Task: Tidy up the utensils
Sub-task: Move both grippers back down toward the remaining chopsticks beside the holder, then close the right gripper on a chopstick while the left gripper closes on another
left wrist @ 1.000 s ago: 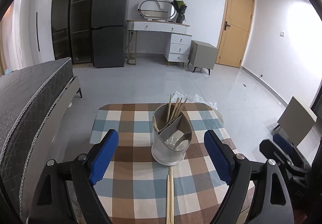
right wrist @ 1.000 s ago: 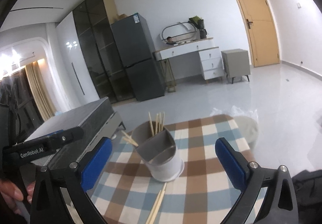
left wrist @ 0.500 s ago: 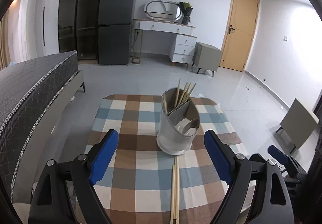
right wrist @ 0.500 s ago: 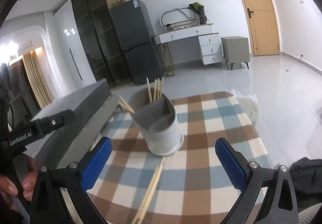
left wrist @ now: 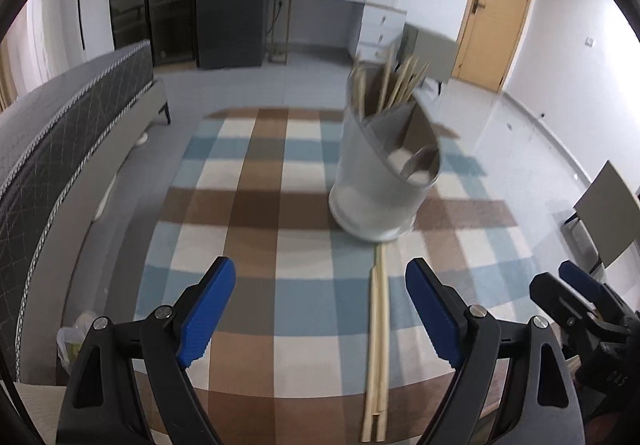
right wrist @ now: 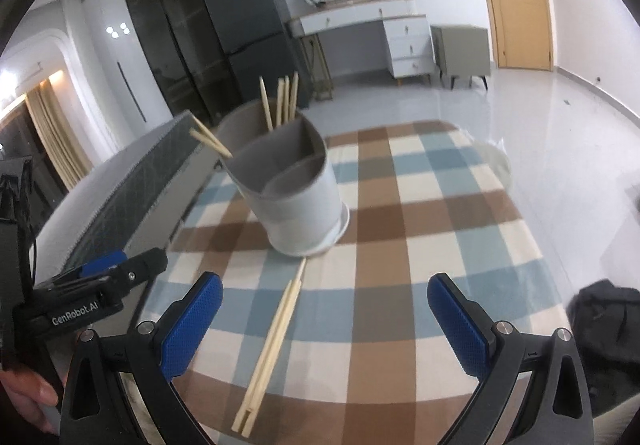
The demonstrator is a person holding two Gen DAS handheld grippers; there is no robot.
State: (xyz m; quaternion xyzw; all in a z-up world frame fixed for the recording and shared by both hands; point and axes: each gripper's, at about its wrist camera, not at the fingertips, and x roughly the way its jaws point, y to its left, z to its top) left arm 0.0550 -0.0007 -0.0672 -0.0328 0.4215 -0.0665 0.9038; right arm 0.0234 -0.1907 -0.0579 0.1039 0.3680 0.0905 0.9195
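Since a second ago we have lowered both claws toward the table: left gripper (left wrist: pixel 320 309) and right gripper (right wrist: pixel 324 319) hang released, empty. Loose chopsticks (left wrist: pixel 376 341) lie on the checked cloth (left wrist: pixel 256 205), at 6 o'clock of the holder (left wrist: pixel 384 173), now nearer; pickup pending.

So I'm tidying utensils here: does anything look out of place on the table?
Yes: one pair of chopsticks lies loose on the checked cloth in front of the holder, while the other chopsticks stand inside it. Nothing looks spilled or damaged.
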